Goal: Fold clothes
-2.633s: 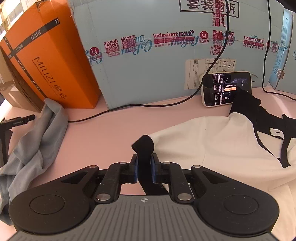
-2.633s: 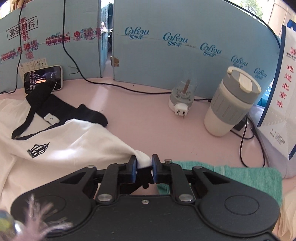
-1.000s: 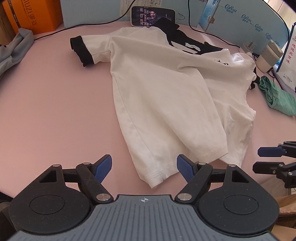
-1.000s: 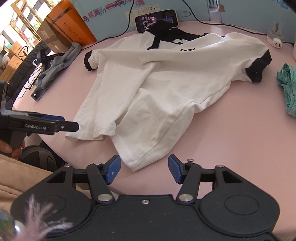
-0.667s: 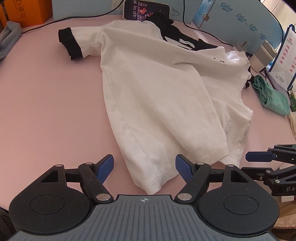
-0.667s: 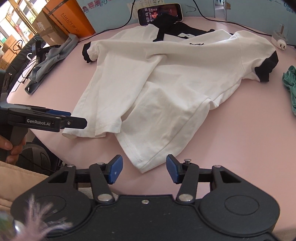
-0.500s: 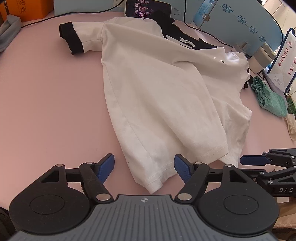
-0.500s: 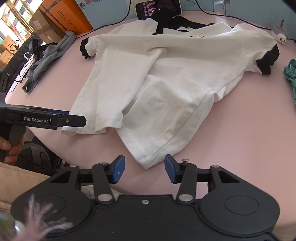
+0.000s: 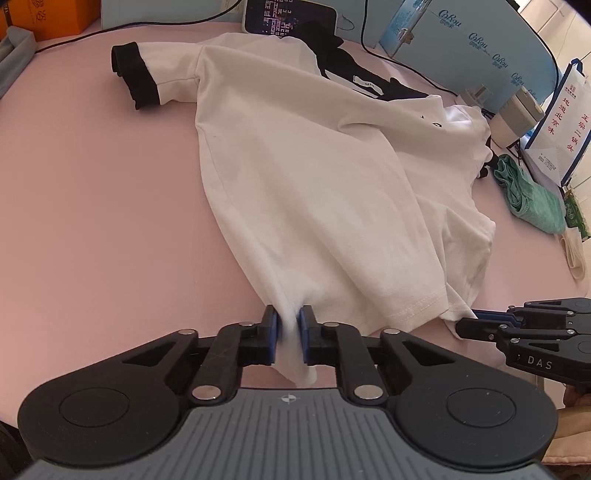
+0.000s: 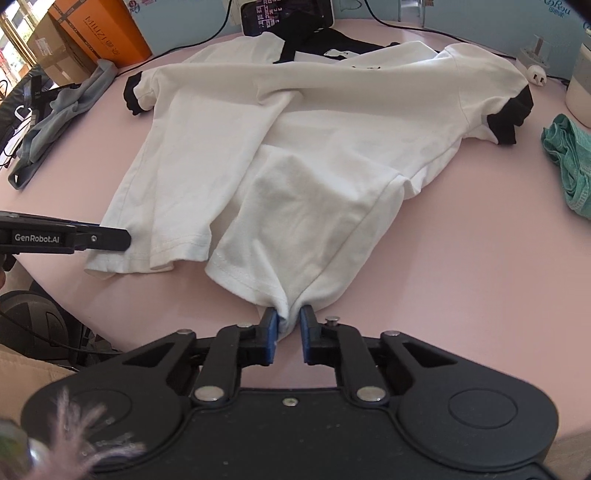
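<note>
A pink table (image 9: 92,192) holds a white shirt (image 9: 314,177), rumpled, hem toward the near edge. The left gripper (image 9: 287,330) pinches one hem corner, the right gripper (image 10: 287,329) the other. "Cohou" marks the blue boards (image 9: 476,40). Only the right view shows the orange "MIUZI" box (image 10: 99,33).

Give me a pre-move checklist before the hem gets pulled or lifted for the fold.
1. Left claw shut on T-shirt hem corner: ok.
2. Right claw shut on the other hem corner: ok.
3. Shirt lying flat: not ok, body bunched with a layer folded over in the middle.
4. Both sleeves spread out: ok.
5. Collar clear of the phone: not ok, collar lies against it.
6. Green cloth apart from the shirt: ok.
</note>
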Available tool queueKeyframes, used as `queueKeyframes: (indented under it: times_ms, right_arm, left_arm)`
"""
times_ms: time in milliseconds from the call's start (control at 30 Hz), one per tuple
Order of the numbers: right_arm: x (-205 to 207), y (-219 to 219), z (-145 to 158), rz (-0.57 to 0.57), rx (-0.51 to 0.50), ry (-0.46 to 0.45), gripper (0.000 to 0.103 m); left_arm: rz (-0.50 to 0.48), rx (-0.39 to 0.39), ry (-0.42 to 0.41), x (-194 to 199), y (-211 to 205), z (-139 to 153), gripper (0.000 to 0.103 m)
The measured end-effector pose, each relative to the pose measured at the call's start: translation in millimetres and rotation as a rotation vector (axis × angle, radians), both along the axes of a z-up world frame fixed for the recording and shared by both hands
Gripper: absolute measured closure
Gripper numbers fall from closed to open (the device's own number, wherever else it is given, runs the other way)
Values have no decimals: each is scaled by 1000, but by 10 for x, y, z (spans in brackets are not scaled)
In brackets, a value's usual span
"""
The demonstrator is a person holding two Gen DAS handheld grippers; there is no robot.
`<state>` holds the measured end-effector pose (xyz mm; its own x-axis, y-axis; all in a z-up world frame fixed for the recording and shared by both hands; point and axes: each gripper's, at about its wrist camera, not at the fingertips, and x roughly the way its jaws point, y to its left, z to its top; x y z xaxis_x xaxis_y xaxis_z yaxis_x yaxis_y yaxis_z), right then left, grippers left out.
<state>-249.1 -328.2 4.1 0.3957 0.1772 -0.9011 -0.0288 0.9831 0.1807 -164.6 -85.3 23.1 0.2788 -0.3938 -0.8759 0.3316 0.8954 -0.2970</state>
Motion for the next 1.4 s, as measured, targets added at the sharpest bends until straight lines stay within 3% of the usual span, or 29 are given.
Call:
queueKeyframes:
  times_ms: [200, 367, 533, 700, 900, 1067, 1133, 1167, 1233, 1267, 1300, 1367, 1400]
  right_arm:
    - [-52, -49, 206, 28, -51, -38, 97]
    - [-120, -224, 585, 27, -36, -50, 97]
    - [-233, -308, 1049, 32, -49, -76, 97]
    - [-366, -368, 1082, 26, -73, -20, 97]
    - [-505, -422, 608, -17, -74, 111, 97]
    - [-606, -453, 343, -38, -83, 190, 97]
    - [-615, -469, 326, -42, -102, 189, 97]
    - [-618, -476, 328, -42, -112, 184, 95]
    - [-619, -486, 344, -38, -125, 170, 92]
    - [-608, -478, 388, -23, -114, 150, 92]
    - [-597, -459, 420, -7, -109, 133, 91]
    - [-571, -363, 430, 31, -128, 111, 88]
    - [-559, -315, 435, 50, -137, 99, 81]
  left_arm:
    - [13, -119, 9, 107, 109, 324, 99]
    - [-19, -95, -86, 125, 215, 811, 99]
    - [-40, -44, -97, 69, 328, 1059, 99]
    - [-23, 55, -16, 22, 454, 752, 99]
    - [-8, 186, 80, -74, 537, 226, 98]
    - [27, 270, 92, -92, 684, 114, 97]
    - [9, 271, 66, -105, 658, 161, 95]
    - [-6, 266, 48, -114, 629, 198, 92]
    - [-36, 256, 13, -131, 572, 271, 71]
    - [-52, 251, -5, -140, 543, 308, 49]
    - [-67, 246, -23, -149, 514, 345, 40]
    - [-97, 235, -58, -166, 457, 418, 39]
    - [-112, 230, -76, -175, 428, 455, 33]
